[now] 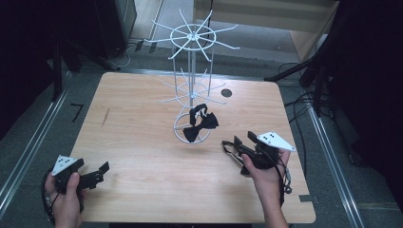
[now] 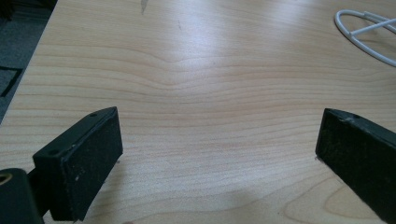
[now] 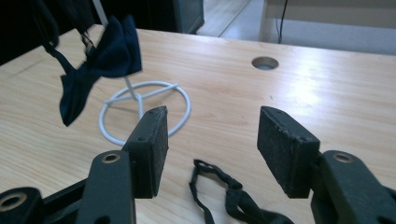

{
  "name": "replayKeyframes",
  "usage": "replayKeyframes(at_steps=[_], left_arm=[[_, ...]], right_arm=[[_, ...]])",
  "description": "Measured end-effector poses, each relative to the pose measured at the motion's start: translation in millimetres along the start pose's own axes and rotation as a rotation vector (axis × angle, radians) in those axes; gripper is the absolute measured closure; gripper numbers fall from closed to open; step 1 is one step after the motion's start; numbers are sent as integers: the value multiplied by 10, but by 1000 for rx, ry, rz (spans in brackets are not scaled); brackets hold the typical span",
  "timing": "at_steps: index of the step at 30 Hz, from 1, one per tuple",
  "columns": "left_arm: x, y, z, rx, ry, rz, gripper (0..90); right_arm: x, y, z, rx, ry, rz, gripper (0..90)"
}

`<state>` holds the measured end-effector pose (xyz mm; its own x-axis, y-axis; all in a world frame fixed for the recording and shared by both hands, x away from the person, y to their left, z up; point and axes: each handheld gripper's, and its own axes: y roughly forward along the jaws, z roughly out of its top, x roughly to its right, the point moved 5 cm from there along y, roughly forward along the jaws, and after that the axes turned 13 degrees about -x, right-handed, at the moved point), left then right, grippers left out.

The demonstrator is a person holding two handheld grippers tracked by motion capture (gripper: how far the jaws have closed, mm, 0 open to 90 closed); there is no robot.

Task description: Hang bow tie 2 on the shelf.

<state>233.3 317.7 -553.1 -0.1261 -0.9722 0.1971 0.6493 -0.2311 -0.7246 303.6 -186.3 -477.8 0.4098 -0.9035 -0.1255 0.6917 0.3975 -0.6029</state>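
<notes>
Pale wood tabletop (image 1: 142, 142) sits on a grey floor, with dark equipment and cables around its edges and a round cable hole (image 1: 226, 92) near the far side. Toward the middle-far part stands a white wire rack (image 1: 192, 71) with two tiers of radiating arms and a ring base (image 3: 144, 109). A dark bow tie (image 1: 202, 122) hangs low on the rack, just above the base ring, its strap looped over a lower arm.

At the near left corner, the left claw (image 1: 97, 175) is held in a hand (image 1: 66, 199) low over bare wood, jaws spread wide with nothing between them; in its own view a bit of the rack's base (image 2: 366, 35) shows at upper right, well apart.

The right claw (image 1: 233, 145) is held in the right hand (image 1: 266, 178) near the right edge, pointing toward the rack, jaws spread. A black strap (image 3: 224, 193) lies on the wood just below and between its jaws; whether it touches them cannot be told. The rack's base lies just beyond the jaws.
</notes>
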Motion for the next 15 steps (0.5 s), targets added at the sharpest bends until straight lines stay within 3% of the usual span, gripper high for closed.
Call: replayKeyframes(at_steps=[15], left_arm=[[18,6,-1,-6,4,-1,10]], right_arm=[[234,205,-408,-131,89,-63,396]])
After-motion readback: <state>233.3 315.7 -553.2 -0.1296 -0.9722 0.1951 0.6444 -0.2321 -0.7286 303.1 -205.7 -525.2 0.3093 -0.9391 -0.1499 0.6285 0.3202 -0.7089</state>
